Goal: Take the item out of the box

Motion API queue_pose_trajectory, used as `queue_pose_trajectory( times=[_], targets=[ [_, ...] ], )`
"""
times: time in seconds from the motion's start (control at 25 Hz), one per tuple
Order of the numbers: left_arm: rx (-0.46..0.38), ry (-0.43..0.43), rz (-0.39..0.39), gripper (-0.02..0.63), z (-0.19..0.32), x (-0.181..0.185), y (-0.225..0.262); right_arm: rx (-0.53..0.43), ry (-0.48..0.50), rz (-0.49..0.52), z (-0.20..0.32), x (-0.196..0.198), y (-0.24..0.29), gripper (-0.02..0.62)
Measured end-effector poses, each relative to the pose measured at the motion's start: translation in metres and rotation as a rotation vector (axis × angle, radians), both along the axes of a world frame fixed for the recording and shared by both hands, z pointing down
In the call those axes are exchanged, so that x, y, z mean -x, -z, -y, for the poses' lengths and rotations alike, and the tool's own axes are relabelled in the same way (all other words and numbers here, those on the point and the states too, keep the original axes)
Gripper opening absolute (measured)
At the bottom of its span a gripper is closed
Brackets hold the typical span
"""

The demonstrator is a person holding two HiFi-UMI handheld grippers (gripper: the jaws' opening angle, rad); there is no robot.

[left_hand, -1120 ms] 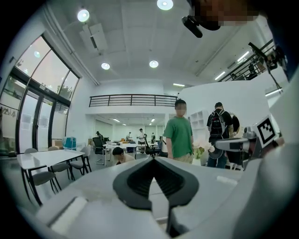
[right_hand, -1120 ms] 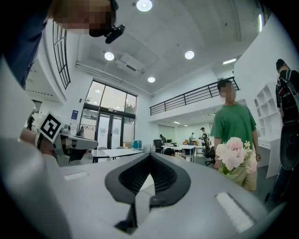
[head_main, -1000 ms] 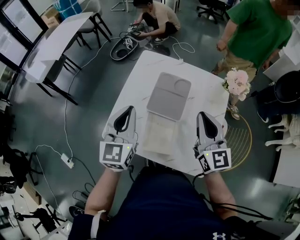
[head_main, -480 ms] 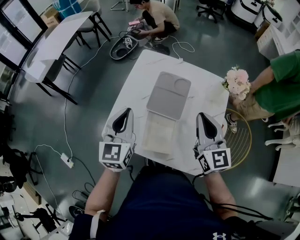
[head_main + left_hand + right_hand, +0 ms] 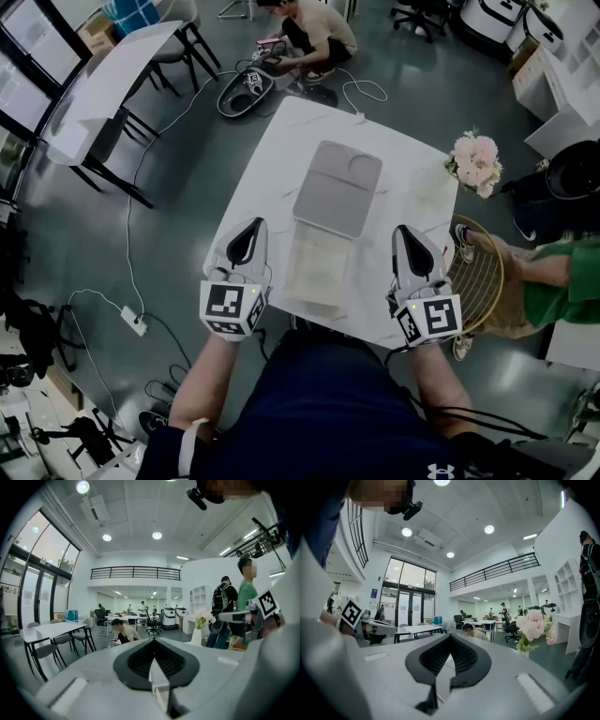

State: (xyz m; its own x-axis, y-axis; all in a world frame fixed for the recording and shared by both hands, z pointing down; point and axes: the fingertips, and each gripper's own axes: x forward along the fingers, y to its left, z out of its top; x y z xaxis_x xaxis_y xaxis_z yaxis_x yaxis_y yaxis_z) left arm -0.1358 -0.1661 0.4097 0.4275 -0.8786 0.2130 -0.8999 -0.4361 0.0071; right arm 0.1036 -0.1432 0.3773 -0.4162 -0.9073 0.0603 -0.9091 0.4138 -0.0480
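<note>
The open box [image 5: 319, 269] lies in the middle of the white table [image 5: 272, 159], its grey lid [image 5: 338, 189] folded back away from me. A pale, whitish item fills the base; I cannot make out its details. My left gripper [image 5: 247, 232] hovers at the table's front left edge, left of the box, jaws shut and empty. My right gripper [image 5: 411, 238] hovers right of the box, likewise shut and empty. Neither touches the box. The left gripper view [image 5: 153, 644] and the right gripper view [image 5: 450, 641] both look level across the room over closed jaws.
A vase of pink flowers [image 5: 475, 161] stands at the table's far right corner. A person in green [image 5: 553, 286] bends beside a gold wire stool [image 5: 480, 274] at the right. Another person [image 5: 314, 28] crouches beyond the table among cables. A second table with chairs [image 5: 103, 89] stands far left.
The person in green has walked from the far right corner of the table down along its right side. Both grippers and the box have stayed where they were.
</note>
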Motion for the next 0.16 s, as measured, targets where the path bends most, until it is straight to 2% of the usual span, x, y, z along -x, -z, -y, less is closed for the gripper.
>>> queue_pose_trajectory(
  times=[0.16],
  targets=[
    [0.014, -0.009, 0.004, 0.002, -0.0016, 0.0027, -0.0082, 0.007, -0.001, -0.003, 0.0001, 0.0024, -0.0037, 0.002]
  ],
)
